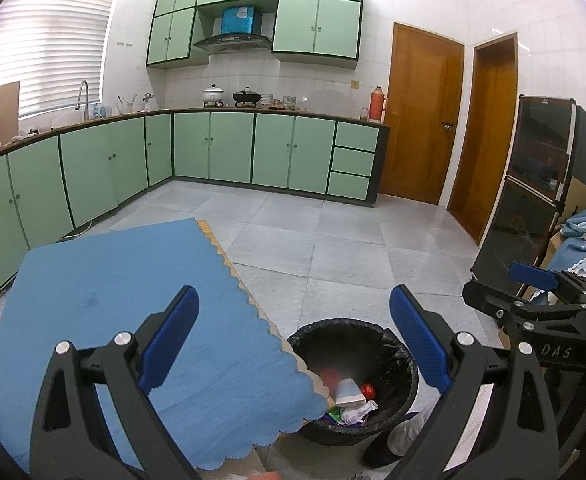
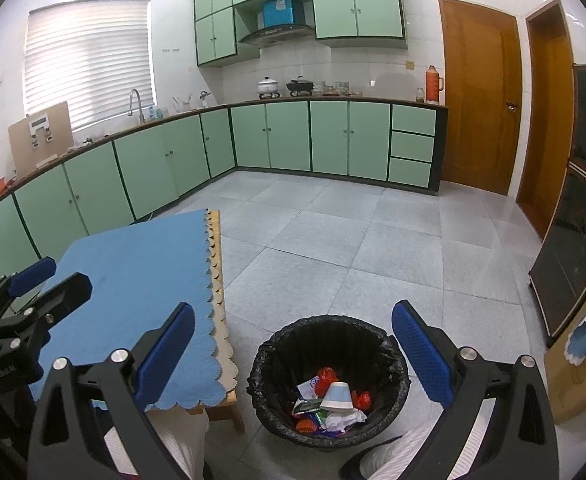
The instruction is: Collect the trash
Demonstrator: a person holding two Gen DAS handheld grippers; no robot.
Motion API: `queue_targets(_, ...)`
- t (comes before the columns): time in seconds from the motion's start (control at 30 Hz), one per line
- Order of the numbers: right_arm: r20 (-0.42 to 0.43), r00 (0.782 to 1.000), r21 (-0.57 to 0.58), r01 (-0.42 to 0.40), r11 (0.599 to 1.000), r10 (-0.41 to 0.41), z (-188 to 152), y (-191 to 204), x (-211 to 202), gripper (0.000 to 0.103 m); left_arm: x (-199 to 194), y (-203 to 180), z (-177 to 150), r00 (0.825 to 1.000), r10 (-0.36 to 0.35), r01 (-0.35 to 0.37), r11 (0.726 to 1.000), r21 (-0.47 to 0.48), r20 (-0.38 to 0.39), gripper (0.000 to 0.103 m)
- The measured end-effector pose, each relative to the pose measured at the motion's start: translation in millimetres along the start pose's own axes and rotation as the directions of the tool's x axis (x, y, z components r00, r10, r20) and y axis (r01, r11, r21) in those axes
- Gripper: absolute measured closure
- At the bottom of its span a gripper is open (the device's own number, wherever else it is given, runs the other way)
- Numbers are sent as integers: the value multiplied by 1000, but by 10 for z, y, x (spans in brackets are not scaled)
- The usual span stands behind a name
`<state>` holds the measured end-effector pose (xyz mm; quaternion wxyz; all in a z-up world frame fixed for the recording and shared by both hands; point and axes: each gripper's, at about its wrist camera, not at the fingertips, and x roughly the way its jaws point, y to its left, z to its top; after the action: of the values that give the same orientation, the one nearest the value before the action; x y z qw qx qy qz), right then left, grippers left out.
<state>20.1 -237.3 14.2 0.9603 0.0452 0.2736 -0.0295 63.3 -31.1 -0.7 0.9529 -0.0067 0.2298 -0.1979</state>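
A black-lined trash bin (image 2: pixel 381 354) stands on the floor beside the table; it also shows in the left wrist view (image 1: pixel 393 350). Inside lie a white paper cup (image 2: pixel 336 397), crumpled paper (image 2: pixel 343 419) and red and green wrappers (image 2: pixel 325 376). My right gripper (image 2: pixel 293 344) is open and empty, held above the bin. My left gripper (image 1: pixel 295 332) is open and empty, over the table edge and the bin. The blue cloth on the table (image 1: pixel 105 300) shows nothing lying on it.
The low table with the blue scalloped cloth (image 2: pixel 141 280) stands left of the bin. Green kitchen cabinets (image 2: pixel 165 168) line the left and back walls. Two wooden doors (image 2: pixel 481 96) are at the right, a dark cabinet (image 2: pixel 585 220) beside them.
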Motion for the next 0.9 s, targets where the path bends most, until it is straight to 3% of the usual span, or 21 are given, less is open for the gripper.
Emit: queue_targets(0.9,2,1000,-4,-5,1000,5,6,39,0,6,-20,-21,-8,1000,13,-13,1000,4,-9,10)
